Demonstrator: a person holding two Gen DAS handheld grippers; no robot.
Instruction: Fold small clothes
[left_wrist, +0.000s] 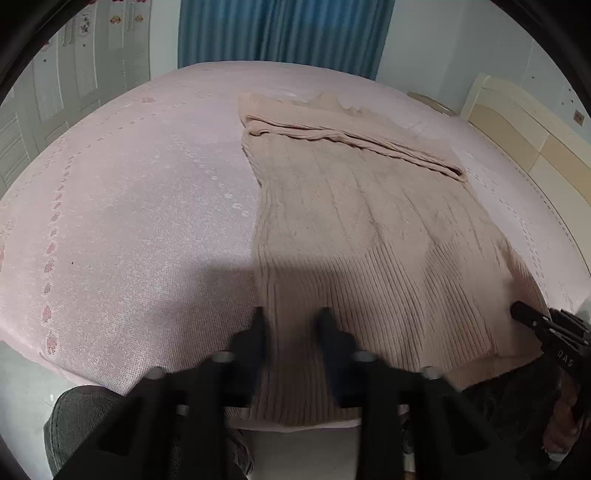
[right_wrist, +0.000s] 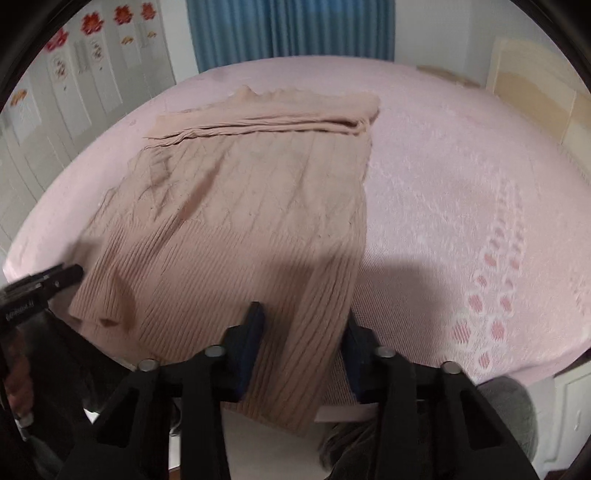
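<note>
Through the left wrist view, the sweater (left_wrist: 369, 221) lies flat on the pink bed (left_wrist: 129, 184), right of the middle. Its ribbed hem hangs over the near edge and a sleeve is folded across its far end. The left claw (left_wrist: 291, 314) sits at the hem's left corner with the knit running between its fingers. I judge it clenched on the sweater, though blur hides the pads. The tip of the right claw (left_wrist: 524, 314) pokes in at the hem's other corner.

Through the right wrist view, the right claw (right_wrist: 301, 310) straddles the hem's right corner at the near edge. The ribbing fills the gap between its fingers. Whether the pads are pressing the knit or only flanking it, I cannot tell.

The risk I see is an uneven lift. If one claw bites only the top layer, or grips less cloth than the other, the sweater would skew as the hem goes toward the far end. The folded sleeve could then slide loose. The loose knit may also stretch or slip from a shallow pinch.

Around them are a blue curtain (left_wrist: 284, 33) beyond the far edge, a pale headboard (left_wrist: 517, 122) to the right and wardrobe doors (left_wrist: 74, 74) to the left. The person's leg (left_wrist: 81, 417) is against the near edge. Nothing lies on the bed in the fold's path.
</note>
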